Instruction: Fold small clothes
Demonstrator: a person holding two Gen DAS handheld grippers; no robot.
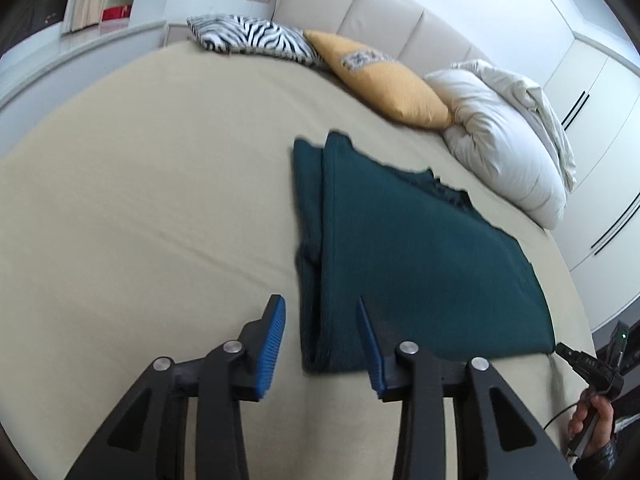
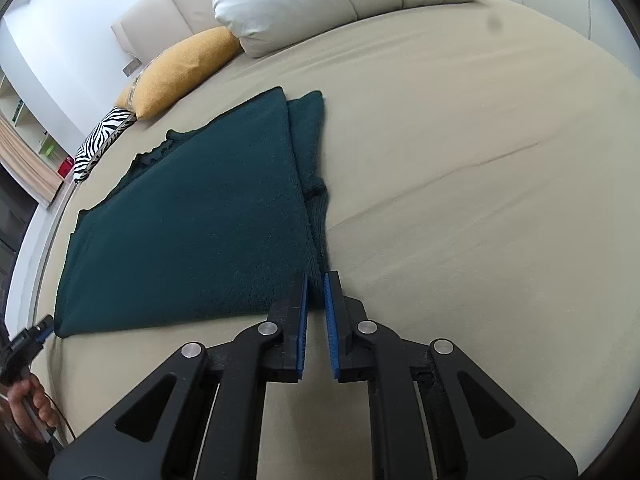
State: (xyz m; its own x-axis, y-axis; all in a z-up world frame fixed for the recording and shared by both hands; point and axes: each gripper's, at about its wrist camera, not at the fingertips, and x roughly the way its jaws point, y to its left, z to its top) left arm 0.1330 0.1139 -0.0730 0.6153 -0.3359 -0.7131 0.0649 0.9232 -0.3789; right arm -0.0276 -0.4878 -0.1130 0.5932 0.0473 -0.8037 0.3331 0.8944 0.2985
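A dark teal knitted garment [image 1: 416,248] lies flat on the beige bed [image 1: 140,200], partly folded, with a narrow folded strip along one side. My left gripper [image 1: 322,306] is open, its jaws straddling the near left corner of the garment. In the right wrist view the garment [image 2: 192,216] fills the left half. My right gripper [image 2: 317,280] is nearly shut, its jaws a narrow gap apart at the garment's near right corner; whether cloth is pinched I cannot tell. Each gripper also shows small at the other view's edge: right [image 1: 576,356], left [image 2: 36,334].
A zebra-print cushion [image 1: 252,36], a yellow cushion [image 1: 384,80] and a white rolled duvet [image 1: 504,144] lie along the padded headboard [image 1: 360,4]. White wardrobe doors [image 1: 600,168] stand at the right. The bed sheet [image 2: 480,160] stretches to the right of the garment.
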